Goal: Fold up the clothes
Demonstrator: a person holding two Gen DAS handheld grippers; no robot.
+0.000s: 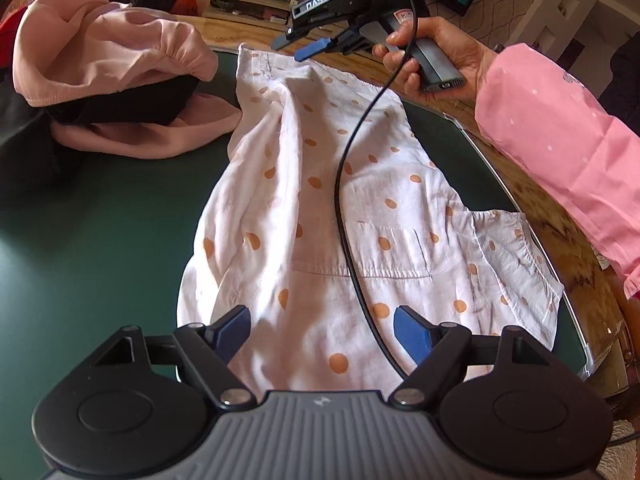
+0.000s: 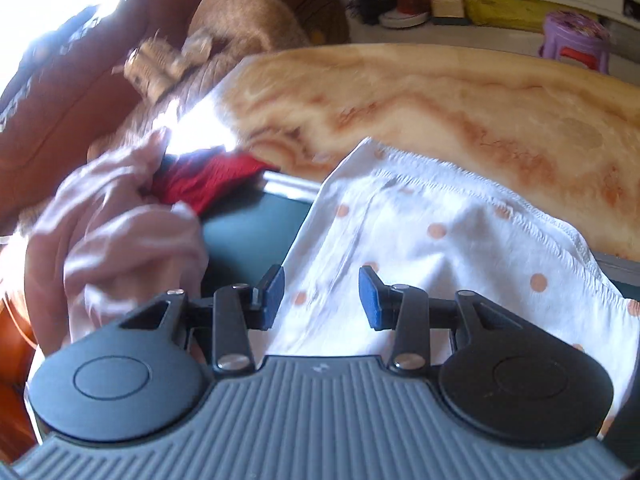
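The white cotton garment with orange dots [image 1: 320, 208] lay lengthwise, near to far, on the bench [image 1: 100, 240]; left gripper [image 1: 320, 330] hovered over its near hem and right gripper [image 2: 322, 296] over its far edge, both jaws parted and empty.

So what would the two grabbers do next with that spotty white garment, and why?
Probably bring both down to pinch an edge each. The dotted garment lies spread but rumpled on the green mat, not yet folded. The left gripper hangs open over its near hem; the right gripper is open above its far edge, with nothing between its fingers. A fold needs a grip first.
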